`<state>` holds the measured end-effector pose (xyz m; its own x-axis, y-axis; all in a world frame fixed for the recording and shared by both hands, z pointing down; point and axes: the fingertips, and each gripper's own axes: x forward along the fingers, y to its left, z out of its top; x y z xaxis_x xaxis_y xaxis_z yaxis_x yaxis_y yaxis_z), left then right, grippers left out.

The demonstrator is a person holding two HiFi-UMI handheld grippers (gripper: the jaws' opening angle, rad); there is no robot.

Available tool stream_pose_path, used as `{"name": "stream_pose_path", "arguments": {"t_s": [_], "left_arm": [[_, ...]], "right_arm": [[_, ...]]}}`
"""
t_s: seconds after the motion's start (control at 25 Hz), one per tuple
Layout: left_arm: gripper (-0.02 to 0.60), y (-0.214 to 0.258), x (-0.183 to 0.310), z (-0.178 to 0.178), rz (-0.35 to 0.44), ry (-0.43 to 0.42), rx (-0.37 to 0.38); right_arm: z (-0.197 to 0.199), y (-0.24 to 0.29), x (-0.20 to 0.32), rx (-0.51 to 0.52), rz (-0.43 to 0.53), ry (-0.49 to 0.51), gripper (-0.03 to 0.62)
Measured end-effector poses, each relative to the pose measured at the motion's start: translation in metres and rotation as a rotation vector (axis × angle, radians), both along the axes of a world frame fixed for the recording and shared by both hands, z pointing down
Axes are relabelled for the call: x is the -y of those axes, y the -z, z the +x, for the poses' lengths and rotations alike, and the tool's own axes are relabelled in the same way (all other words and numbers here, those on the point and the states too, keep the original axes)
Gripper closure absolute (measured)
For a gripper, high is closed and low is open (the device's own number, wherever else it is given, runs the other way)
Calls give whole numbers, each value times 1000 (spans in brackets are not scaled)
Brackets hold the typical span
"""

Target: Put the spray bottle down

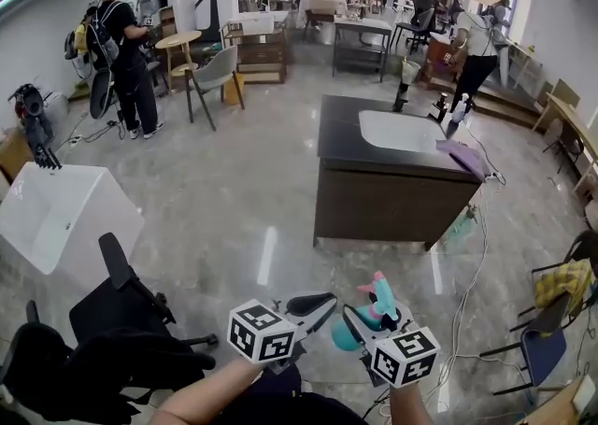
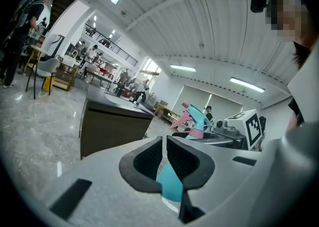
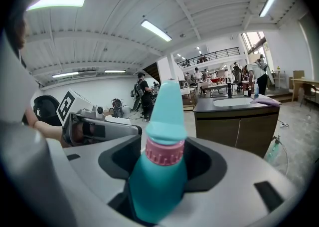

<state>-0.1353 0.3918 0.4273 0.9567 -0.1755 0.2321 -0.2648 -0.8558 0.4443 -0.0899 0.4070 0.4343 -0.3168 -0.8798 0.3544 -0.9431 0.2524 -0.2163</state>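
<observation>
A teal spray bottle (image 1: 371, 311) with a pink collar and trigger is held low in front of me, over the floor. My right gripper (image 1: 360, 322) is shut on its body. In the right gripper view the bottle (image 3: 158, 176) fills the space between the jaws, its head pointing up and away. My left gripper (image 1: 318, 303) hangs just left of the bottle with its jaws shut and nothing between them. In the left gripper view the pads (image 2: 149, 158) nearly touch, and the bottle's head (image 2: 195, 120) shows beyond them to the right.
A dark cabinet table (image 1: 341, 148) stands ahead with a white basin (image 1: 400, 130) and a purple cloth (image 1: 464, 156) on top. A black office chair (image 1: 121, 306) and a white box (image 1: 56, 218) are at the left. Cables (image 1: 464, 297) and a blue chair (image 1: 542, 350) lie to the right.
</observation>
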Motion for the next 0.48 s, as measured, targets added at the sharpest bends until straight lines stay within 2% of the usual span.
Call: {"name": "stream_pose_path", "arguments": {"t_s": [0.16, 0.48], "left_arm": [[552, 1, 21, 12, 2, 3, -10], [552, -4, 69, 37, -5, -47, -13]], "right_arm": [[13, -1, 11, -10, 1, -19, 342], [35, -5, 57, -9, -8, -63, 342]]}}
